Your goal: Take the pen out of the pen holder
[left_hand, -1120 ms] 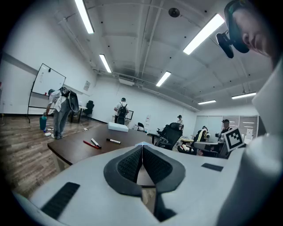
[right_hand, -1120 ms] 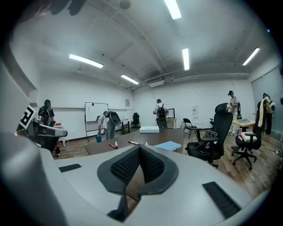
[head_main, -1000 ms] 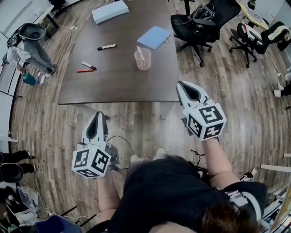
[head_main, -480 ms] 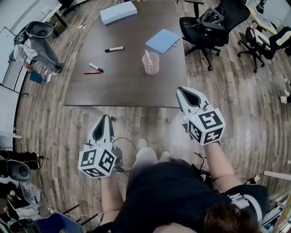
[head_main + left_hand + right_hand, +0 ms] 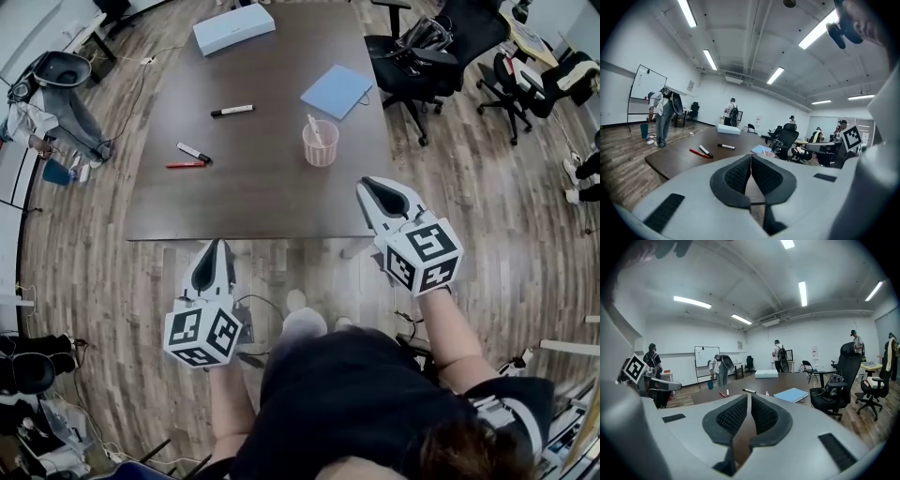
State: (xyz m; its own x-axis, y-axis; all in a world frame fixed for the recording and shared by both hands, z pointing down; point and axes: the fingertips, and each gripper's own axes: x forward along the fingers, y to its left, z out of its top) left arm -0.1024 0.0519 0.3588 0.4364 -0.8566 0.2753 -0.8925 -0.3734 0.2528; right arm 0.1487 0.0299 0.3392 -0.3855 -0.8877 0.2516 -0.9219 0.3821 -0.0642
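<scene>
Pink mesh pen holder (image 5: 320, 143) upright on dark table (image 5: 262, 187), white pen (image 5: 313, 127) standing inside, leaning toward far side. Blue notebook (image 5: 337, 91) just beyond holder; black marker (image 5: 232, 111), red pen (image 5: 186, 165) and box (image 5: 234, 28) well left of it. Left gripper (image 5: 216, 246) off table's near edge, well short of holder, pads pressed together, empty. Right gripper (image 5: 365, 185) over near edge, nearer holder, jaws opening by a sliver, nothing between.
</scene>
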